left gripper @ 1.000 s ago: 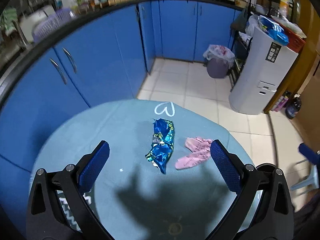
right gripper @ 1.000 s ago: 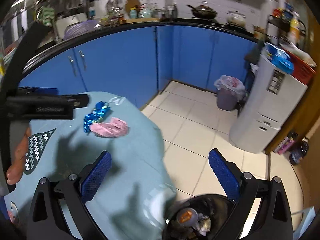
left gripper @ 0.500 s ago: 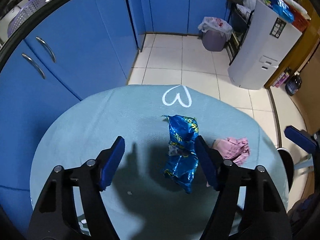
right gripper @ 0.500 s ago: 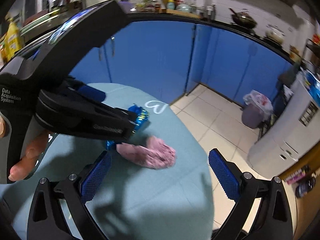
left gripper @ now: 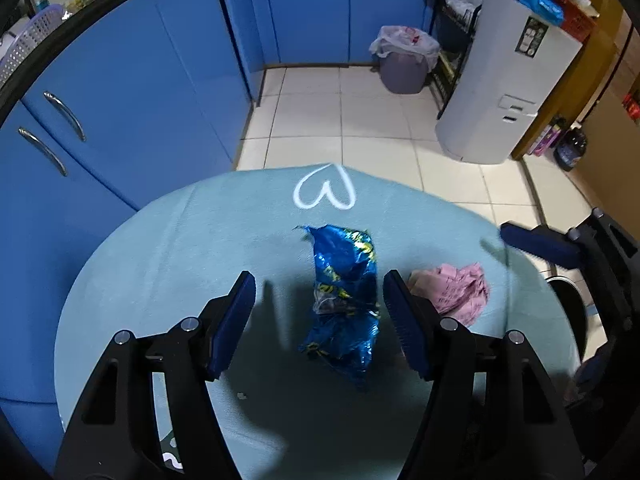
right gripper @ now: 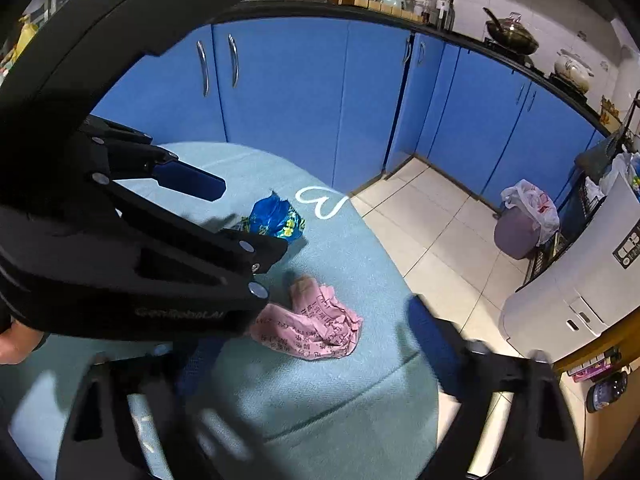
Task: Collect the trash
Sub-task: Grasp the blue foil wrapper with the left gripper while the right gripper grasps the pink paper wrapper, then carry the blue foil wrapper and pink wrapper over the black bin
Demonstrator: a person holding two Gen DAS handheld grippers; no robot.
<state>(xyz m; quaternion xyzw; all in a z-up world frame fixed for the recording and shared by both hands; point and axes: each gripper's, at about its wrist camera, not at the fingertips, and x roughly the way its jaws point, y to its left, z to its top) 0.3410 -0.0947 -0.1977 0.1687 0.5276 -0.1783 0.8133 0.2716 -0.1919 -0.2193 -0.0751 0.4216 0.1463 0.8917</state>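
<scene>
A crumpled blue foil wrapper (left gripper: 344, 300) lies on the round table's teal cloth (left gripper: 180, 260). My left gripper (left gripper: 320, 308) points down over it, jaws astride the wrapper and half narrowed; the pads do not press on it. To its right lies a crumpled pink paper (left gripper: 460, 292). In the right wrist view the pink paper (right gripper: 312, 328) sits between the blurred fingers of my right gripper (right gripper: 314, 340), whose jaws are closing without touching it. The left gripper's black body fills that view's left side and hides part of the blue wrapper (right gripper: 276, 220).
A white heart (left gripper: 326, 194) is drawn on the cloth near the far edge. A dark bin (left gripper: 568, 300) stands beside the table on the right. On the tiled floor are a bagged waste bin (left gripper: 402, 64) and a white appliance (left gripper: 508, 80). Blue cabinets (left gripper: 140, 100) run behind.
The left gripper sank over the blue wrapper and its jaws narrowed around it. The right gripper swung from over the floor bin to the pink paper, and its jaws began narrowing.
</scene>
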